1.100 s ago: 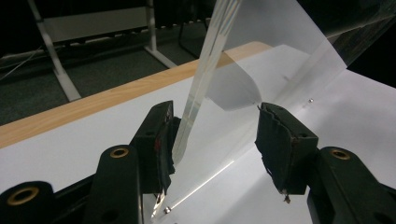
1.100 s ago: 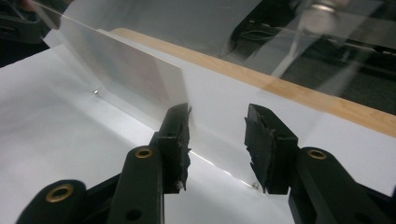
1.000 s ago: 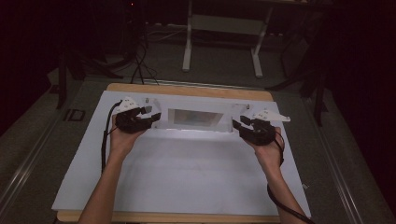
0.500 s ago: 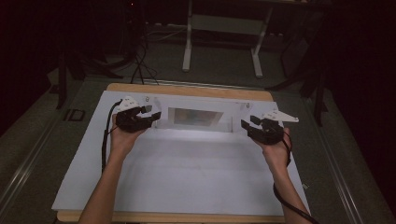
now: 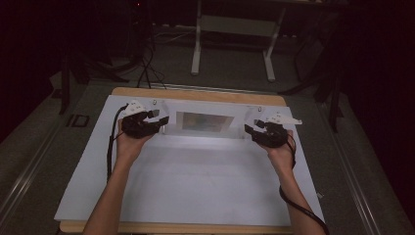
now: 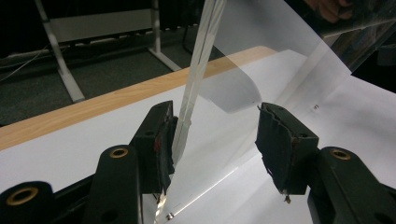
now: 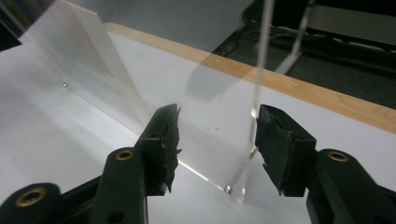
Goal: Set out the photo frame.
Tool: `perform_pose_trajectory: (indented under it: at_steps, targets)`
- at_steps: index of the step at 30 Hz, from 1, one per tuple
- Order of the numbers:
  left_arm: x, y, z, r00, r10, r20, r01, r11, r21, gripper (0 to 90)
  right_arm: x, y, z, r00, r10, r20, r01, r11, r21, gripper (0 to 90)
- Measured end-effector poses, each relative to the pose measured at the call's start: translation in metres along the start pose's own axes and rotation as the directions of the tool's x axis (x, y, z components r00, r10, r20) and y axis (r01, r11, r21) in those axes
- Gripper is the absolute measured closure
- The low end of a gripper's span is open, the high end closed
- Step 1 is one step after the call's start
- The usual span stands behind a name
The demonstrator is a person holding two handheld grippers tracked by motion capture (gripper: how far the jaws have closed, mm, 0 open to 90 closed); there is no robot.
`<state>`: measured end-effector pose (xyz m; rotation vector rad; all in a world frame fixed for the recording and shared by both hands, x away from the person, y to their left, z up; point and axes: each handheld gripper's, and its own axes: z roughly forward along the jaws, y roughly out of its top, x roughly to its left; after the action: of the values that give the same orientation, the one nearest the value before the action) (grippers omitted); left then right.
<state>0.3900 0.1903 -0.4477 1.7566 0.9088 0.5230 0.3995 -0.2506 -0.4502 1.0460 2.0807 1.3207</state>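
left tongs [image 5: 157,121]: black body, pale plate on top, black cable trailing | right tongs [image 5: 251,130]: black, pale three-cornered plate, black cable | jaws: black, worn ragged pads, brass-ringed holes at the joints | forearms: bare, no sleeves

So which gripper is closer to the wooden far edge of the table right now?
Left, slightly. The left gripper sits at the clear panel's left end, a bit farther up the table toward the wooden edge. The right gripper sits at the panel's right end, slightly nearer the person.
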Motion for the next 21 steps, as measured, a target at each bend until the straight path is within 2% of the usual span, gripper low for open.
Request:
perform_pose_trajectory:
  at_steps: [1,5,16,21]
  targets:
    - [0.0002,0.0001,0.0001,1.0000,0.000,0.000,0.000,1.0000,0.000,47.0,-0.0014,-0.0022,0.0083,0.9998,-0.008,-0.017,0.008,1.000,-0.006,48.3]
    - [0.0005,0.0002,0.0007,1.0000,-0.003,-0.003,0.003,1.0000,0.000,47.0,-0.0024,-0.0041,0.0137,0.9994,0.002,-0.035,-0.002,1.000,-0.013,46.8]
    - [0.0018,0.0005,0.0037,0.9998,-0.016,-0.013,0.016,0.9998,-0.010,46.1,-0.0044,-0.0055,0.0172,0.9990,0.026,-0.038,-0.027,0.999,-0.031,46.7]
    - [0.0036,-0.0035,0.0069,0.9993,-0.023,-0.029,0.023,0.9997,0.008,46.3,-0.0049,-0.0054,0.0181,0.9989,0.031,-0.036,-0.032,0.999,-0.035,46.8]
